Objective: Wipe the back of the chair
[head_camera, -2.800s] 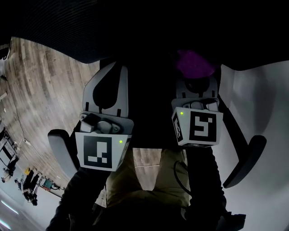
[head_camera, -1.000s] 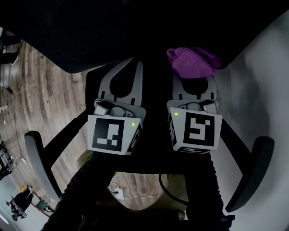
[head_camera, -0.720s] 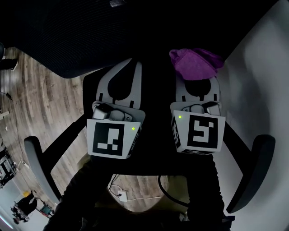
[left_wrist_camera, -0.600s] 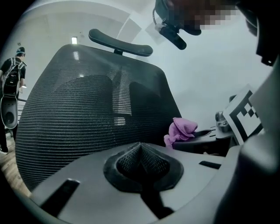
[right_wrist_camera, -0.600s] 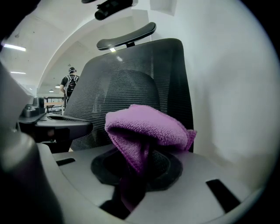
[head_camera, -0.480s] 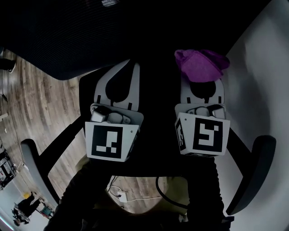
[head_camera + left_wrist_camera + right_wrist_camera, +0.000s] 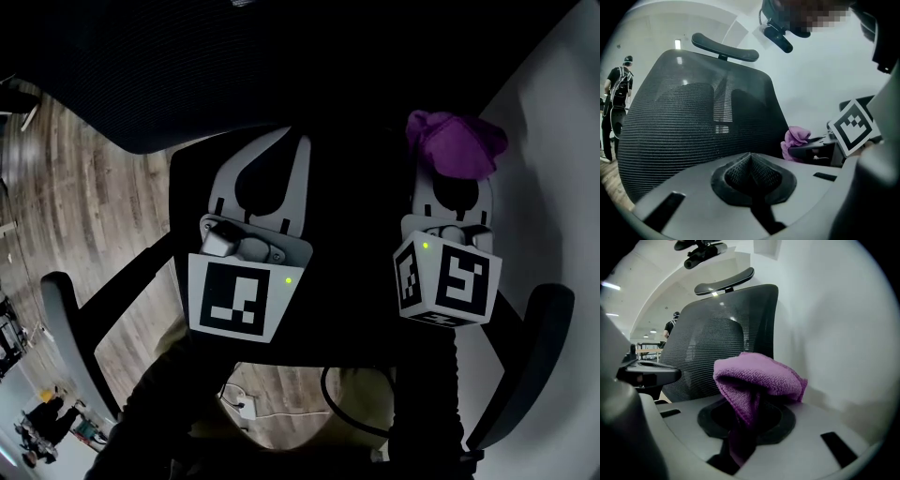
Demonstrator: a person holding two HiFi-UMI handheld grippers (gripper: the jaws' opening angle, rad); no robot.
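Since half a second ago, the right tongs (image 7: 454, 183) have slid to the right with the purple cloth (image 7: 457, 143), out toward the right edge of the chair back (image 7: 187, 66). The left tongs (image 7: 286, 141) have kept roughly the same place.

Nearest the camera in the head view, two dark sleeves reach forward. Each holds a set of white tongs with a black-and-white marker cube on it.

In the left gripper view, the left tongs (image 7: 751, 171) are closed, pads together, with nothing between them. The mesh chair back (image 7: 693, 126) is just ahead of them. The cloth (image 7: 794, 140) and the right tongs show at the right of that view.

In the right gripper view, the right tongs (image 7: 750, 418) are clamped on the cloth (image 7: 757, 378), which bunches into a rounded fold above the pads. The cloth sits in front of the right edge of the chair back (image 7: 717, 348). Whether it touches the mesh cannot be made out.

A headrest (image 7: 724, 282) tops the chair. The head view shows an armrest (image 7: 61, 328) at the lower left and another at the lower right.

Further off are a wooden floor (image 7: 66, 187) on the left and a white wall (image 7: 553, 141) on the right. A person (image 7: 618, 84) stands far off behind the chair.
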